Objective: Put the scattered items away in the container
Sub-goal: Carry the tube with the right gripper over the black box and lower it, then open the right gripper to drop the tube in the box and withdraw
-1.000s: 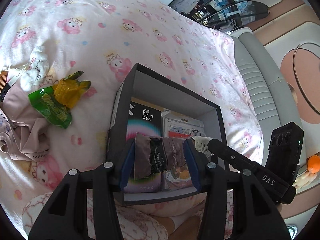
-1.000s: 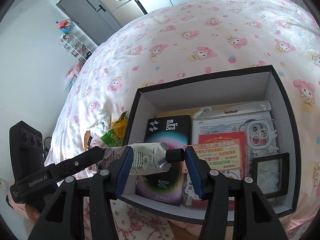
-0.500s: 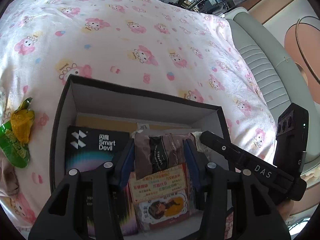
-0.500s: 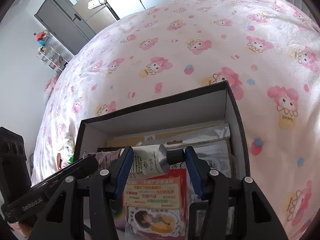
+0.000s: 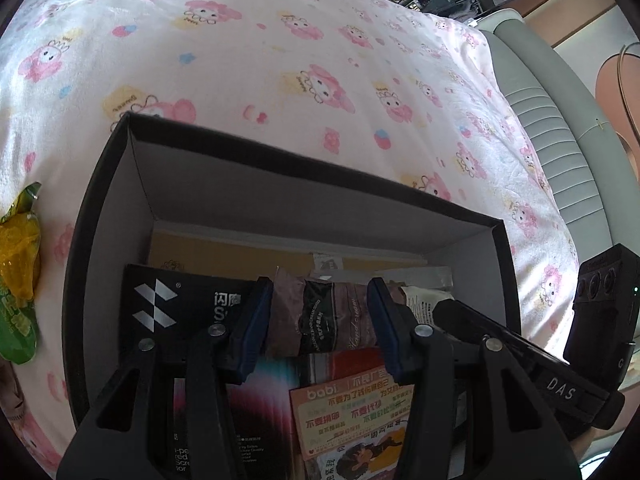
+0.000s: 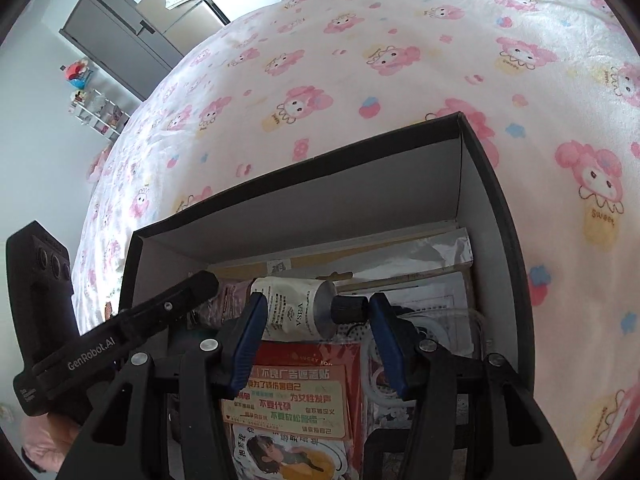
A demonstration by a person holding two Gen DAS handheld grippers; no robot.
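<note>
- Black box point(image 5: 100, 216), white inside, sits open-topped on the pink cartoon-print bedspread point(image 5: 280, 60); both grippers hang over its open top, angled down into it.
- Left gripper point(image 5: 320, 320) is clenched on a brownish-mauve hand-cream sachet point(image 5: 324, 316), its blue pads point(image 5: 252, 328) pressing the sachet's two sides, above the box's contents.
- Right gripper point(image 6: 316, 320) grasps a white VSEA tube point(image 6: 296, 308) lengthwise: one blue pad presses the crimped tail end, the other meets the black screw cap point(image 6: 350, 309).
- In the right wrist view the left gripper's black finger, marked GenRobot.AI, crosses in from the left, and the sachet's end shows just beside the tube.
- In the left wrist view the right gripper's finger, marked DAS, comes in from the right, close beside the left gripper.
- Already lying flat in the box: a black Smart Devil carton point(image 5: 180, 308) on the left side, a red-and-orange babi card with Chinese print point(image 5: 352, 412) in the middle, and clear-plastic packets point(image 6: 432, 312) on the right side.
- A yellowish flat sheet point(image 5: 224, 250) lies under these along the far wall.
- Outside the box, on the bedspread beside its left wall, lies a green-and-yellow snack packet point(image 5: 18, 280).
- A grey padded bed edge point(image 5: 552, 140) runs along the right side of the left wrist view.
- Grey cabinets point(image 6: 120, 40) and a small white rack point(image 6: 96, 112) stand beyond the bed.
</note>
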